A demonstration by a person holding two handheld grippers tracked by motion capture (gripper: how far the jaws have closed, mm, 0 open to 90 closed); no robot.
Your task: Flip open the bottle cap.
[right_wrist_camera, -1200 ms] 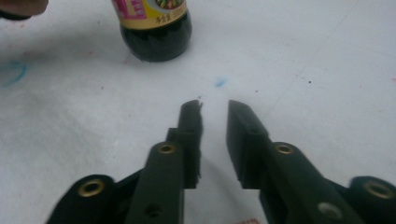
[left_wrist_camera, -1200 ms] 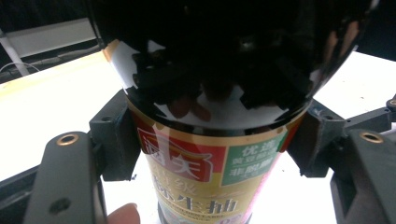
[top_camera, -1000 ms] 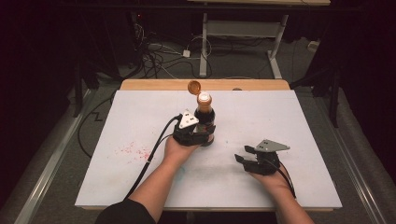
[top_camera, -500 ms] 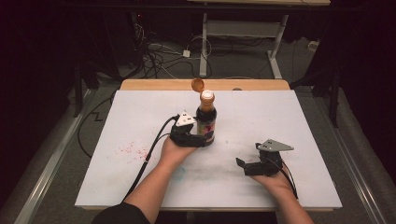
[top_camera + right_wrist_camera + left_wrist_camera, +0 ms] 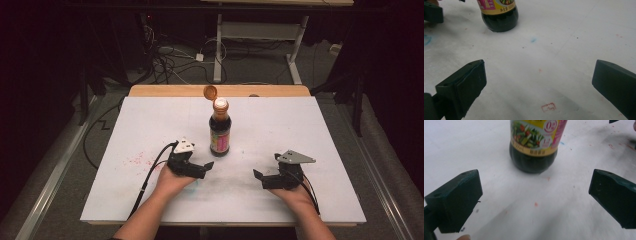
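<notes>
Since a second ago the left gripper (image 5: 200, 167) has let go of the bottle (image 5: 220, 131) and drawn back toward the near edge of the tabletop (image 5: 325, 130); a second ago it was clamped round the bottle's lower body, and now it sits apart from it with its jaws spread wide and nothing between them. The bottle stands upright on its own near the middle of the tabletop, a little toward the far edge, its orange flip cap (image 5: 210, 92) hinged open and tilted back to the left. It holds dark liquid and wears a yellow and pink label. In the left gripper view the bottle's base (image 5: 533, 157) stands ahead of the jaws, between their lines but clear of both. The right gripper (image 5: 265, 179) rests near the near edge, well to the right of the bottle, jaws wide and empty, much as before; in its own view the bottle (image 5: 499, 15) stands off to the upper left
</notes>
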